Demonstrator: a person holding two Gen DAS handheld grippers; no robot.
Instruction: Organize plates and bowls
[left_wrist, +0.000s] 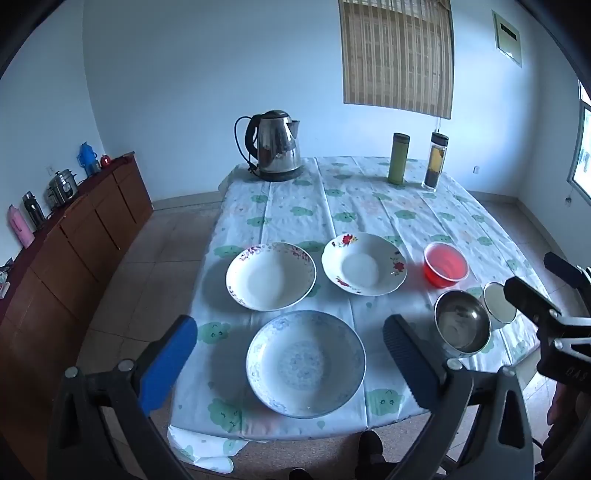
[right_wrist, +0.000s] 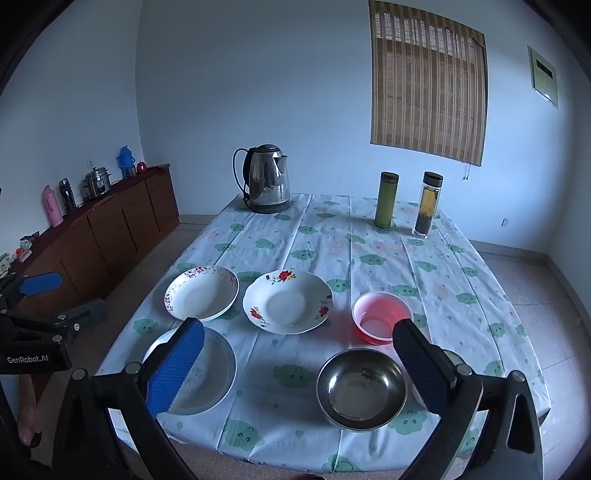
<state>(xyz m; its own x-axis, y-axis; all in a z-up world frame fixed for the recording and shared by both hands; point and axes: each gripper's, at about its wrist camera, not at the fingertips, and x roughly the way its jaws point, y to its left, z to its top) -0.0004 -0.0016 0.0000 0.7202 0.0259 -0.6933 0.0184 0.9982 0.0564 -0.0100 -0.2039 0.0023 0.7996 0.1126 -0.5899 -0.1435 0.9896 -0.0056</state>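
Right wrist view: my left hand-held gripper (right_wrist: 55, 299), lettered "GenRobot.AI", and right hand-held gripper (right_wrist: 299, 354) both gape wide, empty.

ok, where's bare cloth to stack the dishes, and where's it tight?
Free: the wide band of tablecloth between the kettle and two bottles at the far edge and the plate row. Also a smaller patch between the blue-patterned plate and steel bowl. Tight: near-right corner, where steel bowl, red cup and a small white bowl cluster.

left wrist: above near-left tabletop (left_wrist: 369, 206) edge, tilted down | right wrist: near-right, likewise | shared: whole cloth-covered tabletop
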